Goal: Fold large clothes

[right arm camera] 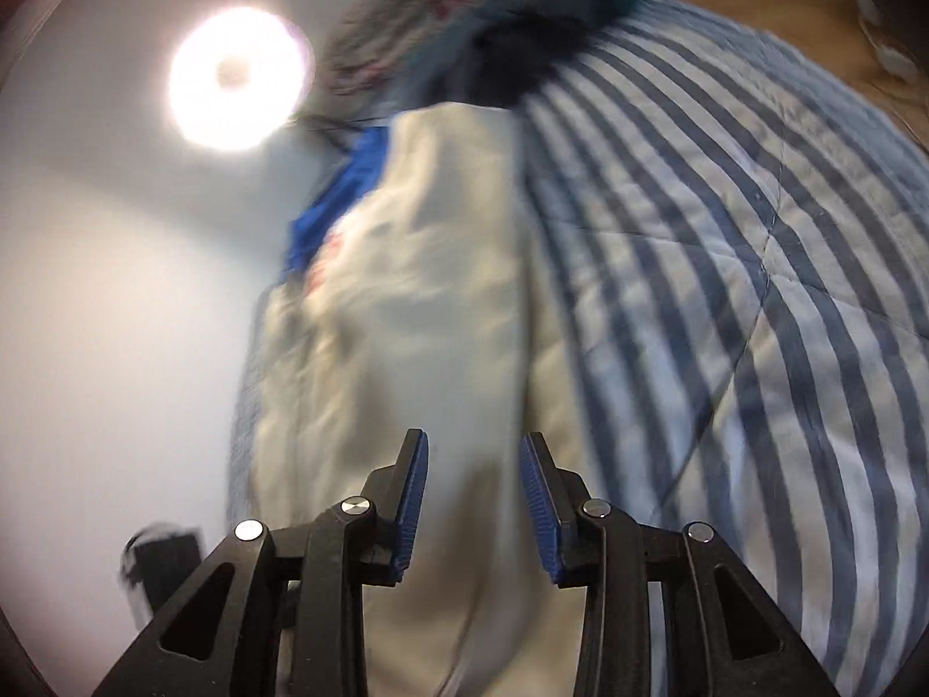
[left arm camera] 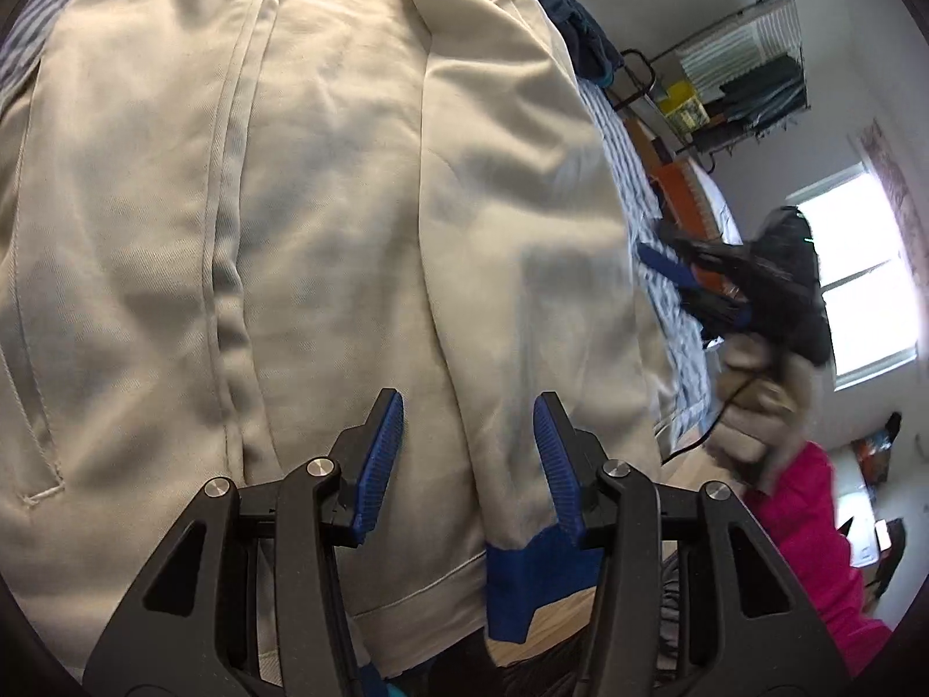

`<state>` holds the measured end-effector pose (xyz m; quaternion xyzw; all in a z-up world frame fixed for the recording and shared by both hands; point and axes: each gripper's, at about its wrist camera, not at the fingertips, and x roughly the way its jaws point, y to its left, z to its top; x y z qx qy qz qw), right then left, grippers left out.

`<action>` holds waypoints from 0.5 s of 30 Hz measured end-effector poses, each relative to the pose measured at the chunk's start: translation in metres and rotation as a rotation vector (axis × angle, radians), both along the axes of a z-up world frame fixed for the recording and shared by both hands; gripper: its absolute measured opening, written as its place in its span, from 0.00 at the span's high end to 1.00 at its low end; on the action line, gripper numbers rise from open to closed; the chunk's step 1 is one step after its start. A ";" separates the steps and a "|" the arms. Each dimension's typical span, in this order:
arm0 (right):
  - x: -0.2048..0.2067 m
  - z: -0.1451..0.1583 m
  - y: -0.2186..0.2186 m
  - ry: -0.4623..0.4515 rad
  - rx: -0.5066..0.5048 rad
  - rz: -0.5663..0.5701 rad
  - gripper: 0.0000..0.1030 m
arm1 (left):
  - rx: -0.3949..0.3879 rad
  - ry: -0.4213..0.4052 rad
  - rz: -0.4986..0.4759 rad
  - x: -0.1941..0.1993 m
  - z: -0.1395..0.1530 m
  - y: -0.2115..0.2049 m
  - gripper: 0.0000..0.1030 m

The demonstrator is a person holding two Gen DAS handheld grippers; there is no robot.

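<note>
A large cream jacket (left arm camera: 325, 221) with blue trim and red lettering lies spread on a striped bedspread (left arm camera: 668, 290). Its sleeve (left arm camera: 522, 267) is folded over the body, with the blue cuff (left arm camera: 522, 586) near my left gripper. My left gripper (left arm camera: 469, 406) is open just above the sleeve, holding nothing. My right gripper (right arm camera: 473, 447) is open and empty over the jacket's edge (right arm camera: 418, 319), beside the striped bedspread (right arm camera: 726, 290). The right gripper also shows in the left wrist view (left arm camera: 691, 267), held by a gloved hand off the jacket's right side.
A dark blue garment (left arm camera: 575, 17) lies at the head of the jacket, also in the right wrist view (right arm camera: 522, 29). A clothes rack (left arm camera: 743, 69) stands by the wall, a window (left arm camera: 859, 279) beyond. A pink sleeve (left arm camera: 813, 552) is at lower right. A ceiling light (right arm camera: 235, 78) glares.
</note>
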<state>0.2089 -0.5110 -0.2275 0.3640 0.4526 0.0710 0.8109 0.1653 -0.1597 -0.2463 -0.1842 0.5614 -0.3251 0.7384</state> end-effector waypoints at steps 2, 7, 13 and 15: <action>0.013 -0.013 -0.004 0.014 0.040 -0.014 0.65 | -0.011 0.002 -0.014 0.002 -0.001 -0.003 0.82; 0.047 -0.015 0.001 -0.017 0.026 0.013 0.89 | -0.018 -0.023 -0.054 -0.003 -0.002 -0.015 0.97; 0.063 0.001 0.006 -0.039 -0.114 0.055 1.00 | -0.047 -0.040 -0.061 -0.019 0.010 -0.012 0.99; 0.065 0.005 0.004 -0.042 -0.144 0.048 1.00 | -0.068 -0.040 -0.051 -0.030 0.015 -0.009 0.99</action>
